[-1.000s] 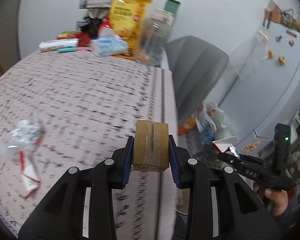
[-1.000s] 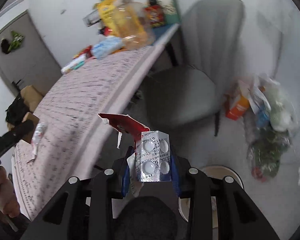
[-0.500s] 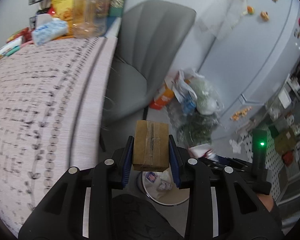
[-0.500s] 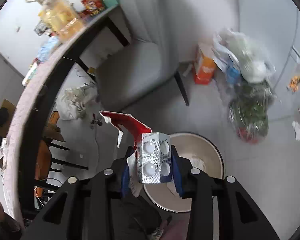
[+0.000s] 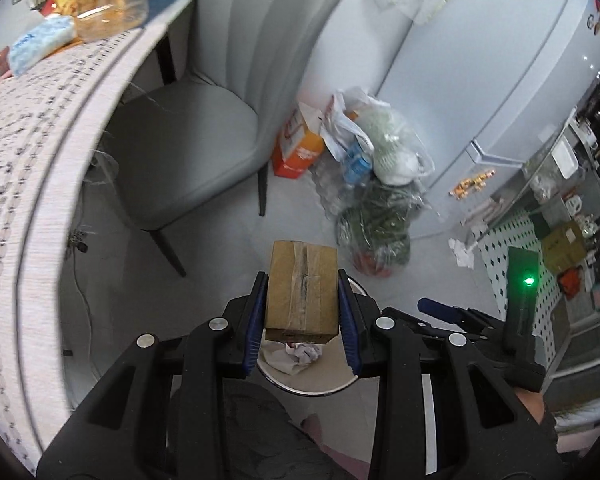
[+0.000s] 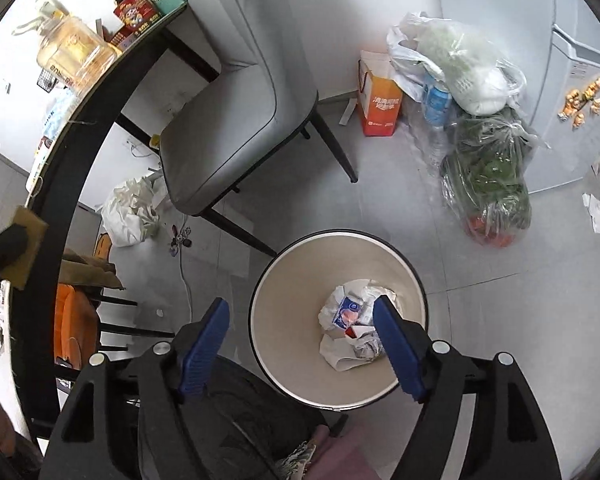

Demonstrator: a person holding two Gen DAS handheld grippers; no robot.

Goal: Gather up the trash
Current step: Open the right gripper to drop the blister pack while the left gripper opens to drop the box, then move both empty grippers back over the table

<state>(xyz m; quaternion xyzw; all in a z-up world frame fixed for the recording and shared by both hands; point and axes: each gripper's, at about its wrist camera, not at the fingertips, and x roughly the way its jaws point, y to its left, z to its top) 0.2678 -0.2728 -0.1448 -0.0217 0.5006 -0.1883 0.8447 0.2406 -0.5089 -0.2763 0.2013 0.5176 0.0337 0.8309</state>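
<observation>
The left gripper holds a small cardboard box between its jaws, the blue pads pressed against its two side faces. The box stands in the lower middle of the left wrist view with its long axis running away from the camera, along the fingers, and its taped seam facing up and following that same line. Directly beneath it, partly hidden by the box and the fingers, lies the round waste bin; its rim curves out below the jaws and crumpled paper shows inside. So the box appears to hang over the near part of the bin's mouth, and the coming move likely turns only on letting go.

The right gripper stands wide, its jaws having just been opening, with nothing between them. In the right wrist view the bin fills the lower middle of the frame, and crumpled wrappers lie at its bottom, seen just inside the right-hand finger. The box shows again at the far left edge of that view, beside the dark desk edge.

The left hand is the one carrying trash and seems already in place. A grey chair stands in the upper middle, clear of the bin.
</observation>
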